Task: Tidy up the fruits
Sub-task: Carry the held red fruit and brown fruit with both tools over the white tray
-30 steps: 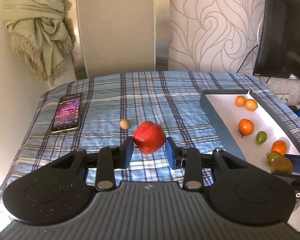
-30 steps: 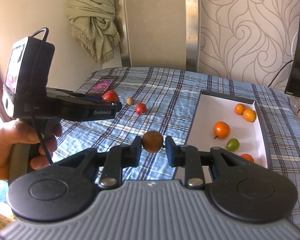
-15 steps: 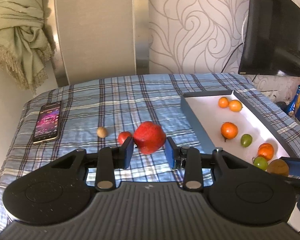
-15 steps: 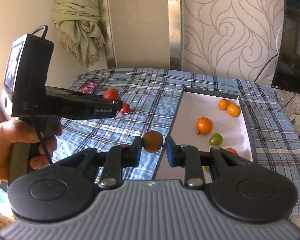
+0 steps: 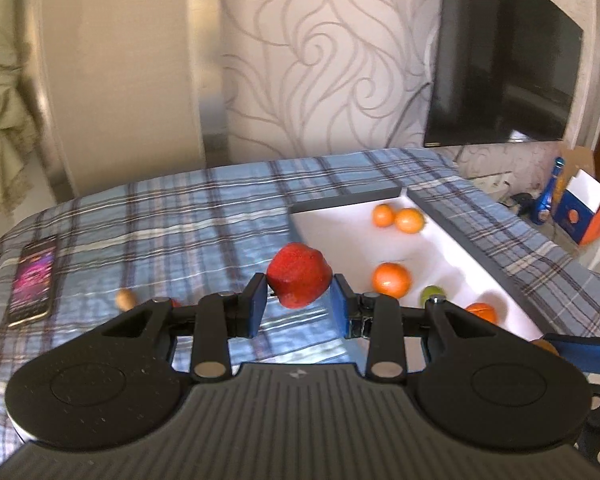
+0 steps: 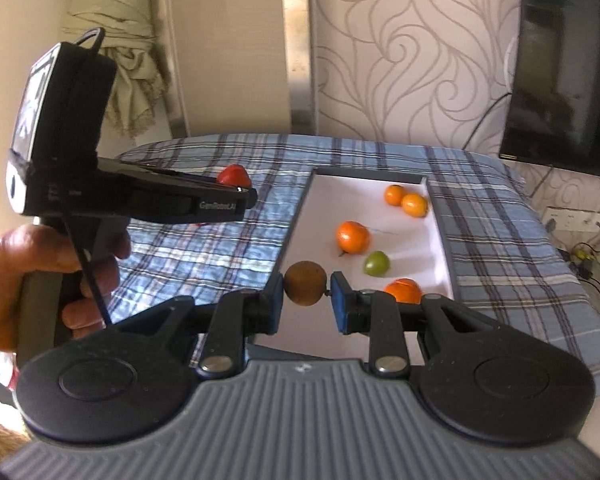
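Note:
My left gripper point(image 5: 299, 307) is shut on a red fruit point(image 5: 299, 279), held above the plaid bedspread just left of the white tray point(image 5: 332, 220). My right gripper point(image 6: 305, 304) is shut on a small brown fruit point(image 6: 305, 282) over the tray's point(image 6: 340, 200) near left edge. The tray holds several oranges point(image 6: 353, 237) and a green fruit point(image 6: 376, 263). In the right wrist view the left gripper's body point(image 6: 140, 200) crosses at the left, with the red fruit point(image 6: 233, 175) at its tip and a hand point(image 6: 16, 280) on its handle. A small tan fruit point(image 5: 125, 298) lies on the bed.
A phone point(image 5: 34, 280) lies on the bed at the left. A dark TV point(image 5: 500, 68) hangs on the patterned wall at the right. Boxes and a blue bottle point(image 5: 550, 196) stand beyond the bed's right side. A cloth point(image 6: 112, 40) hangs at the back left.
Both grippers have swung to the right toward the tray, each still holding its fruit. The tray now sits nearer the middle of both views and the phone has slid to the left.

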The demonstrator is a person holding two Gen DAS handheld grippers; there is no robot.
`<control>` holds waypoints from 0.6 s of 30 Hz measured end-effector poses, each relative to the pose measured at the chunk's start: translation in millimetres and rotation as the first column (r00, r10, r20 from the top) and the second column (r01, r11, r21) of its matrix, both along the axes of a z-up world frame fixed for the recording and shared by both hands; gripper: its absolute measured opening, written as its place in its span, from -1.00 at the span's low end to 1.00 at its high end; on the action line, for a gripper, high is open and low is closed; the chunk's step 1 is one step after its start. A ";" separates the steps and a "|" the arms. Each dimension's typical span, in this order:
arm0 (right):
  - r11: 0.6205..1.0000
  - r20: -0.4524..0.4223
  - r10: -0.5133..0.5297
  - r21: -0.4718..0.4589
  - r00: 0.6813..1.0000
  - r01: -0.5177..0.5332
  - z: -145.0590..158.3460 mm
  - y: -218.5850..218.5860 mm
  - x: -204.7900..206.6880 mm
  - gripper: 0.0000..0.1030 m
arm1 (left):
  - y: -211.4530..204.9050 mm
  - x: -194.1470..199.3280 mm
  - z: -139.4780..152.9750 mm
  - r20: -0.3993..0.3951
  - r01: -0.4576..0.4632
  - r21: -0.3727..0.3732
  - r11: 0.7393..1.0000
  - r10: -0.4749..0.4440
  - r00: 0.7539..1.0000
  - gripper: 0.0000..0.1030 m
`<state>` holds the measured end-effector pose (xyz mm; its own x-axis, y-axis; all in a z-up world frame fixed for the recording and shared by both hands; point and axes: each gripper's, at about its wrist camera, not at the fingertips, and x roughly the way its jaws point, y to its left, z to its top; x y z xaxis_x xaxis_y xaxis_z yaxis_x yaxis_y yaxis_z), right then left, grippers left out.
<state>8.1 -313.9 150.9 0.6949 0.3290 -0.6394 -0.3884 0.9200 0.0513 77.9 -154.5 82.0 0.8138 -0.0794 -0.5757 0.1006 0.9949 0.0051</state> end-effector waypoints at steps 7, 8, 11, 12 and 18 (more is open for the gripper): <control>0.998 0.001 -0.064 -0.016 0.998 0.064 -0.7 -15.1 1.4 -0.44 | -32.5 16.0 -8.5 -0.016 0.087 -0.001 0.996 -0.087 0.996 -0.23; 0.997 0.002 -0.072 -0.018 0.997 0.072 -0.5 -16.1 1.2 -0.44 | -35.9 17.9 -10.2 -0.021 0.095 0.000 0.995 -0.095 0.995 -0.23; 0.995 0.003 -0.096 -0.024 0.995 0.096 -0.3 -20.7 1.5 -0.44 | -45.8 25.3 -16.5 -0.041 0.118 0.003 0.993 -0.117 0.992 -0.23; 0.994 0.004 -0.102 -0.026 0.995 0.102 -0.3 -21.9 2.1 -0.44 | -47.3 27.4 -18.6 -0.047 0.126 0.001 0.992 -0.126 0.991 -0.23; 0.992 0.004 -0.123 -0.041 0.992 0.123 -0.5 -24.4 2.8 -0.44 | -58.5 37.2 -26.7 -0.068 0.153 0.003 0.988 -0.152 0.986 -0.22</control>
